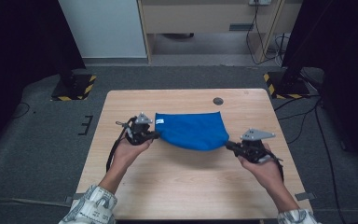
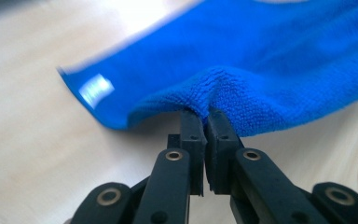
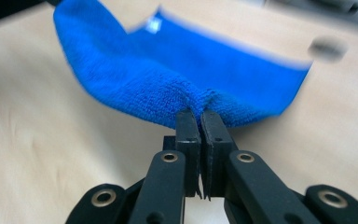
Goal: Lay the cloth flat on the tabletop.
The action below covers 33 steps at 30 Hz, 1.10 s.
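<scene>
Blue terry microfibre cloth (image 1: 192,130) pinched at both near corners and raised off the pale wooden table (image 1: 182,186), near edge sagging in a curve between the two grips, far edge apparently resting on the tabletop toward the middle-back. Left gripper (image 1: 154,135) clamped tight on the cloth's near-left corner, jaws nearly together with a fold of blue pile (image 2: 223,88) bunched between them. Right gripper (image 1: 228,145) likewise closed hard on the near-right corner, fabric (image 3: 177,88) gathered at the tips. Small white label (image 2: 96,90) at the cloth's far-left corner, near the left grip. Round dark grommet hole (image 1: 218,101) in the table beyond the cloth, well apart. Likely the lifting stage of a fold: near edge picked up, not yet carried over. Next, probably: both corners carried forward together, level and in step, to meet the far edge; grips kept firm until the corners line up, then lowered and released without dragging the bottom layer.
</scene>
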### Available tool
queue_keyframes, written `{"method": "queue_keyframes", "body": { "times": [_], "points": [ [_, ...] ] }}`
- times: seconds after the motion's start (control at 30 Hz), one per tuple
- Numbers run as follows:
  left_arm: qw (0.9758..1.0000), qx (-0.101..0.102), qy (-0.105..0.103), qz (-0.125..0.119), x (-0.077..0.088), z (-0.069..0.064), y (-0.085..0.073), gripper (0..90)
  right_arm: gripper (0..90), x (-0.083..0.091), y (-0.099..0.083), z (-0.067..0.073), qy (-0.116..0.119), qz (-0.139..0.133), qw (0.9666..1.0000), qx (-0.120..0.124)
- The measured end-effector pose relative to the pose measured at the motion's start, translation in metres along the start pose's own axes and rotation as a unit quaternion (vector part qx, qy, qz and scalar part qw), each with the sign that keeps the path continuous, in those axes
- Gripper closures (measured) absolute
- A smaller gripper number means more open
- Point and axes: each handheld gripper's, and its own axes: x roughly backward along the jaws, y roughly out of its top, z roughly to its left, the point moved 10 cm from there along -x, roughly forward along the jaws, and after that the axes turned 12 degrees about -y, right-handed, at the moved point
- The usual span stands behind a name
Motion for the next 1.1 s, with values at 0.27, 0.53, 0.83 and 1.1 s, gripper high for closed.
{"method": "queue_keyframes", "body": {
  "times": [0.27, 0.53, 0.83, 1.1],
  "points": [
    [0.9992, 0.035, -0.016, 0.001, -0.008, 0.009, -0.042, 86.5, 87.5, -0.011, -0.050, 0.025, 0.029, 0.048, 0.9984, 0.002],
    [0.9988, 0.030, -0.036, -0.012, -0.005, 0.002, -0.047, 70.7, 59.0, -0.016, -0.052, 0.037, 0.023, 0.052, 0.9979, 0.031],
    [0.9990, 0.012, -0.041, -0.015, -0.002, -0.008, -0.058, 58.7, 44.8, -0.022, -0.037, 0.048, 0.018, 0.023, 0.9984, 0.049],
    [0.9989, -0.004, -0.042, -0.019, 0.006, -0.016, -0.079, 49.9, 64.9, -0.031, -0.030, 0.074, 0.050, 0.000, 0.9966, 0.066]
  ]
}}
